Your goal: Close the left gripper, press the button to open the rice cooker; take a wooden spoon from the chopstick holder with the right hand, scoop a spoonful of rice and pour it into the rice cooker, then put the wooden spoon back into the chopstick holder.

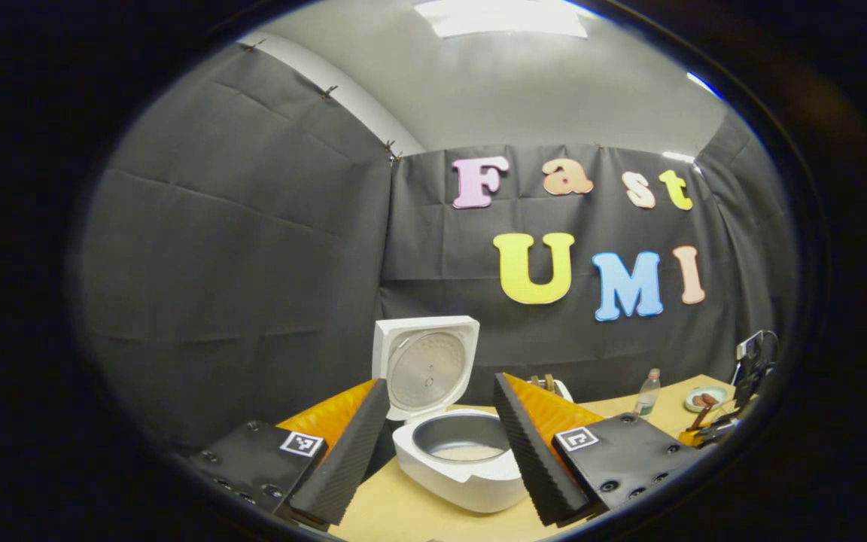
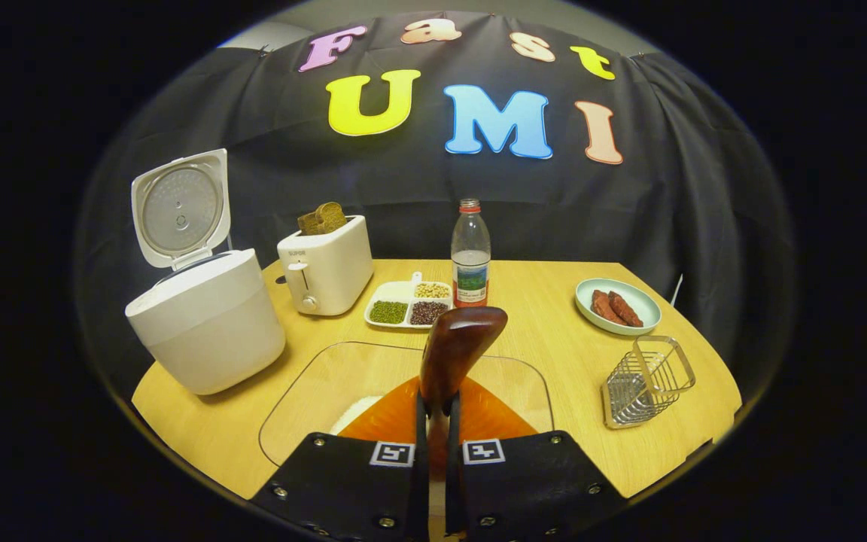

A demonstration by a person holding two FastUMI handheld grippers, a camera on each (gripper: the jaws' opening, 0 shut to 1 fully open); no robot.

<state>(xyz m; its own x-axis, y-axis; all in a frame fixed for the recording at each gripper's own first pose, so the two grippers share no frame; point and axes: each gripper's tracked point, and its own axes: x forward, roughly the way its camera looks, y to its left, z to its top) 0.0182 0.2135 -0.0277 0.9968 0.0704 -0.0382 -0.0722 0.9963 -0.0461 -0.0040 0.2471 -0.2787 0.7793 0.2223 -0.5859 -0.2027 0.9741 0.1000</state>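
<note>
The white rice cooker [image 1: 457, 482] stands with its lid [image 1: 426, 369] raised, and a thin layer of rice lies in its grey inner pot [image 1: 463, 440]. My left gripper [image 1: 441, 380] is open just in front of it, one finger on each side of the pot. My right gripper [image 2: 437, 410] is shut on the handle of the wooden spoon [image 2: 460, 342]. The spoon's bowl points up and away over a square glass dish [image 2: 328, 376] with white rice [image 2: 357, 412]. What the spoon carries is hidden. The wire chopstick holder [image 2: 646, 382] stands to the right. The rice cooker [image 2: 208, 324] is at the left.
A white toaster [image 2: 326, 263] with bread stands behind the dish. Beside it are a divided tray of beans [image 2: 409, 303] and a water bottle [image 2: 470, 256]. A plate of sausages [image 2: 618, 305] sits at the back right. The table edge [image 2: 177, 444] curves close to the cooker.
</note>
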